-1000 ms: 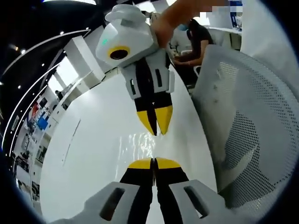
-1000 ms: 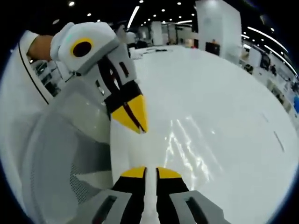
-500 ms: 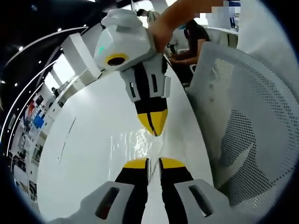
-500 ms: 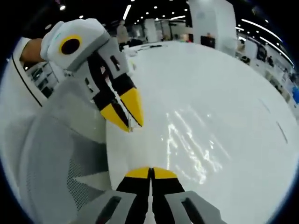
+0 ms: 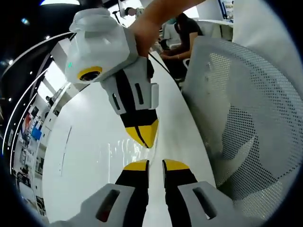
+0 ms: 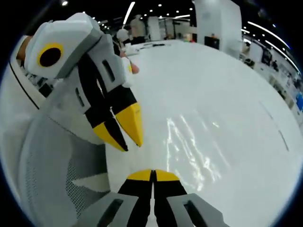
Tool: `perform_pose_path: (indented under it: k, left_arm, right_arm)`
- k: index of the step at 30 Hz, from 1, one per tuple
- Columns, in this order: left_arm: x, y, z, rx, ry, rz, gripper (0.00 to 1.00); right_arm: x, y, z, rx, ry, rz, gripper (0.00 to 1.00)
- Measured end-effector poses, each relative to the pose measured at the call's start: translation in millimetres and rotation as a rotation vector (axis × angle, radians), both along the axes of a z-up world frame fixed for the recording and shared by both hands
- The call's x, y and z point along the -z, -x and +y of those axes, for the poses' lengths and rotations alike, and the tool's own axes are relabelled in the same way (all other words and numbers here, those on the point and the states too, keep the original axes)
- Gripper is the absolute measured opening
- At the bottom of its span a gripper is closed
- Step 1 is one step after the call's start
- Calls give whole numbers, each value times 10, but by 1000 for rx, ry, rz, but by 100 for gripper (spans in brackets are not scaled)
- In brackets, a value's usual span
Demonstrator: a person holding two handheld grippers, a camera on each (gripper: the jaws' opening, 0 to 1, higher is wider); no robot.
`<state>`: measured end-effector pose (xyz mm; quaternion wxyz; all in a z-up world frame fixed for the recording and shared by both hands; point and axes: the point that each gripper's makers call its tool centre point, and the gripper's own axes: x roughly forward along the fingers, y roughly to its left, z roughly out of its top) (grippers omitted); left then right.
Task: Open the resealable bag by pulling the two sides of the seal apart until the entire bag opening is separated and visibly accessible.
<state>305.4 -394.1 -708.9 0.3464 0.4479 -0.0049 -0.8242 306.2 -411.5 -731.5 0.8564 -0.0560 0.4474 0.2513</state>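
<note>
Since a second before, the left tool (image 5: 155,164) had opened a little and held nothing, the right tool (image 6: 152,175) had closed tight, and the clear bag (image 6: 187,144), just a shiny patch on the desk (image 6: 227,85), still looked unopened.

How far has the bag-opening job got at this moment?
Done: nothing clearly; the clear bag lies flat on the white table. In hand: right tool is shut, left tool slightly open, tips close together above the film. Left: parting the whole seal.

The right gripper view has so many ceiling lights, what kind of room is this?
Probably a big open office or lab hall: a long white table, a white mesh chair, and a person seated at another desk.
</note>
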Motion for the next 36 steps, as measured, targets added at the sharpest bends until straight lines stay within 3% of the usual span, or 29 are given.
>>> perform_pose_path:
  k: [6,10,36]
  left_arm:
    - [24,-40,-18,-10,-11,-31,8]
    - [110,-88,-19,-4,-41,-89,1]
    - [70,-37,-16,11,-40,-134,0]
  right_arm:
    - [-98,-56,-11,-11,12,-48,0]
    - [-200,-150,-57,8,35,-113,0]
    - [-830,-450,-461,140,251,-376,0]
